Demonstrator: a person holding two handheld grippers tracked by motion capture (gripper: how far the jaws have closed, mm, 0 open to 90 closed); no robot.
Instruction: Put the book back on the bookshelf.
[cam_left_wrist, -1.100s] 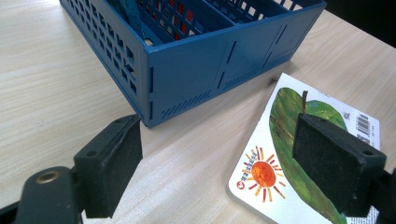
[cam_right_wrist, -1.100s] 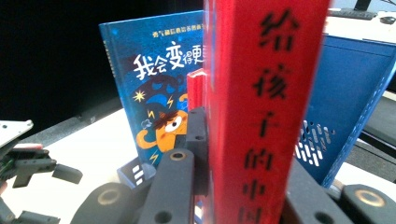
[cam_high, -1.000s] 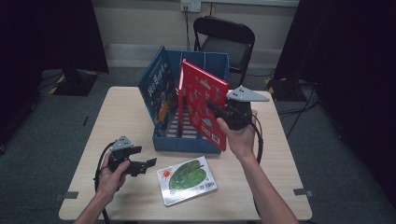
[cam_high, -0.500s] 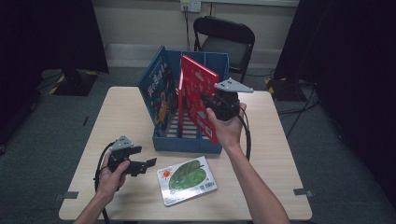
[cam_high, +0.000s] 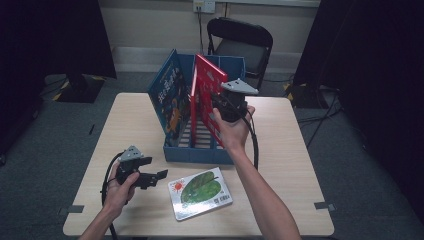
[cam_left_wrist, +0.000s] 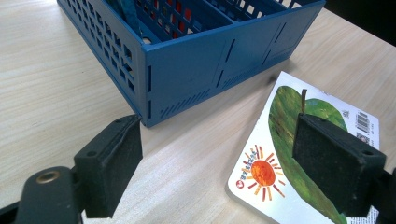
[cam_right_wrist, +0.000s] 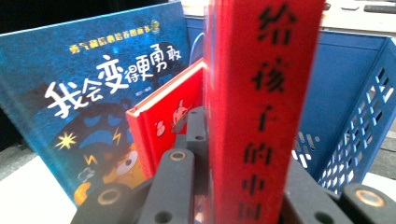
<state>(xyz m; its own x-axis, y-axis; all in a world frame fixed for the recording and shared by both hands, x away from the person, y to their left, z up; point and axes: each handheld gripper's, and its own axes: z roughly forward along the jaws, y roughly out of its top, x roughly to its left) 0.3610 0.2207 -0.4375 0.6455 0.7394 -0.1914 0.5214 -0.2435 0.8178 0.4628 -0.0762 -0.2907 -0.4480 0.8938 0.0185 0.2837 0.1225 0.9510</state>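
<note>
A tall red book (cam_high: 206, 86) stands upright over the blue crate (cam_high: 199, 153), with my right gripper (cam_high: 226, 107) shut on its spine edge. The right gripper view has that red spine (cam_right_wrist: 261, 93) clamped between the jaws of my right gripper (cam_right_wrist: 247, 154). Inside the crate a blue picture book (cam_right_wrist: 93, 93) leans at the left, with a smaller red book (cam_right_wrist: 168, 116) beside it. My left gripper (cam_high: 151, 176) rests open on the table, left of a green-leaf book (cam_high: 200, 192). The left gripper view shows my left gripper (cam_left_wrist: 219, 158) wide apart, facing the crate corner (cam_left_wrist: 144, 116) and the leaf book (cam_left_wrist: 289, 154).
The crate's slotted far wall (cam_right_wrist: 355, 116) rises right of the held book. A black folding chair (cam_high: 242, 45) stands behind the table (cam_high: 310, 165). Cables trail from both grippers across the tabletop.
My right gripper has carried the red book left and farther away, over the crate's dividers, and stood it more upright. The left gripper has stayed where it was.
</note>
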